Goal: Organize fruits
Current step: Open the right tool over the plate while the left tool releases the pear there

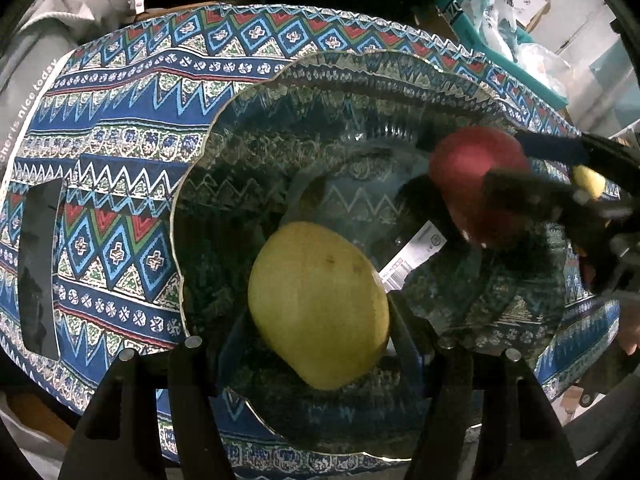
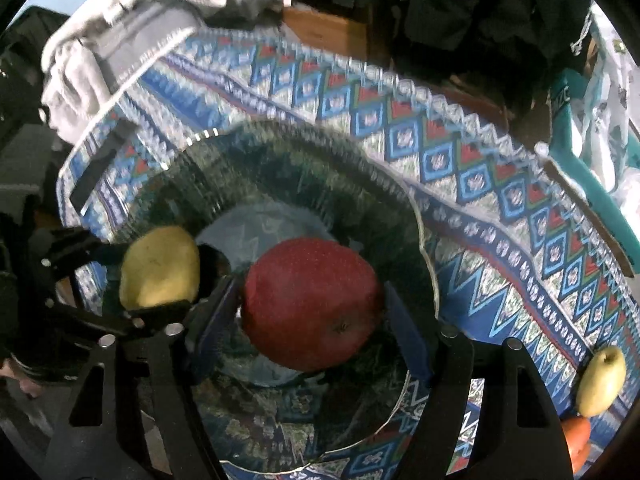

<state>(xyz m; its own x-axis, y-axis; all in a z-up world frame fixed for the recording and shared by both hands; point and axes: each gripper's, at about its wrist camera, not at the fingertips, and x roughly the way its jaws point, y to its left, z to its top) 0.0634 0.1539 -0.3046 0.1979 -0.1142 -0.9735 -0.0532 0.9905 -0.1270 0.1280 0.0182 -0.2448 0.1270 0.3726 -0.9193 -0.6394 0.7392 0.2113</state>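
Both grippers point down into a clear glass bowl [image 1: 208, 148] on a patterned blue cloth [image 1: 120, 152]. The left gripper [image 1: 320, 336] has its jaws closed on a yellow apple [image 1: 320, 304]. To its right, the right gripper [image 2: 312, 304] has its jaws closed on a red apple [image 2: 312, 304]. 1 more yellow apple [image 2: 602, 380] lies on the cloth, right of the bowl.

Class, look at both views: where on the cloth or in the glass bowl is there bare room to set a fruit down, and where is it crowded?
Free: cloth left of the bowl. Crowded: bowl middle, with both grippers, pear and apple.
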